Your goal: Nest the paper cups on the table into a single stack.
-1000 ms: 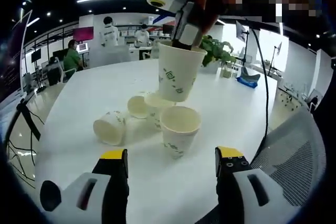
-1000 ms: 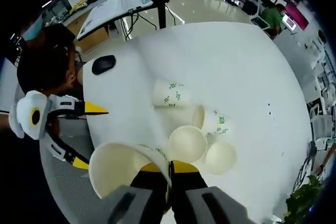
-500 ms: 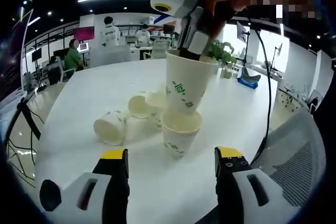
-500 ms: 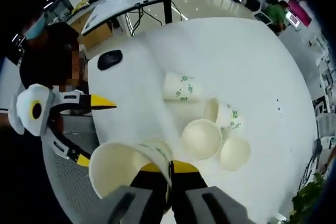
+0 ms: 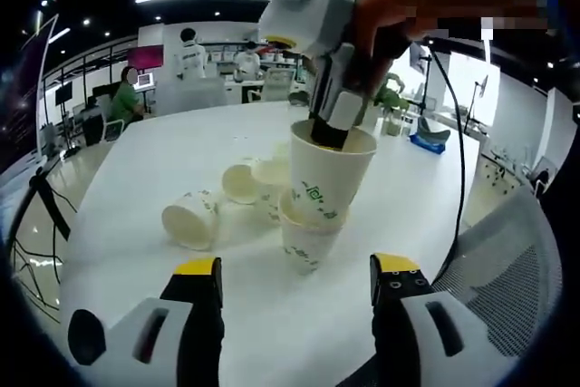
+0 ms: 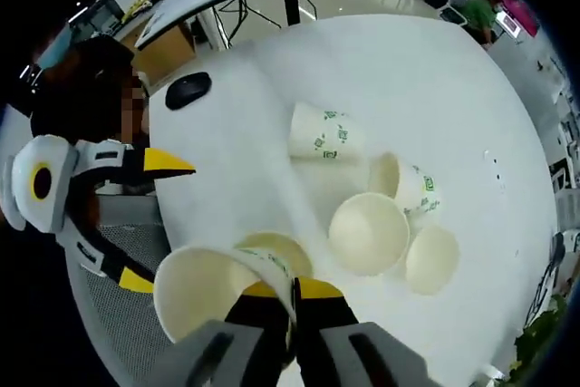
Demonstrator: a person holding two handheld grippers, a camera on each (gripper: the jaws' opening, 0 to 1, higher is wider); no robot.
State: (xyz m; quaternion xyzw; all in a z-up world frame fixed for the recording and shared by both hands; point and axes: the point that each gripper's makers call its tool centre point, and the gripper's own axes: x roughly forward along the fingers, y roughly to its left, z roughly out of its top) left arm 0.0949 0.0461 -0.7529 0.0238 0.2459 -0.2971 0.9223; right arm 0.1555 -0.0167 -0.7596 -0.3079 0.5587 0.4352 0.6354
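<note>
Right gripper (image 6: 292, 301): my jaws are pinched on the rim of the held cup (image 5: 329, 172), wall between them.
Held cup: its base sits inside the mouth of the upright cup (image 5: 304, 240); not yet fully seated, I judge.
Left gripper (image 5: 295, 280): my jaws stand apart, holding nothing, low and just short of the upright cup.
Loose cups: one on its side (image 5: 191, 218) to the left; one tipped cup (image 5: 238, 183) and one upright cup (image 5: 269, 180) behind the pair, touching each other.
Table (image 5: 136, 178): white, carries all cups.
Progress: first nesting under way; three cups left to add, in my judgement.
</note>
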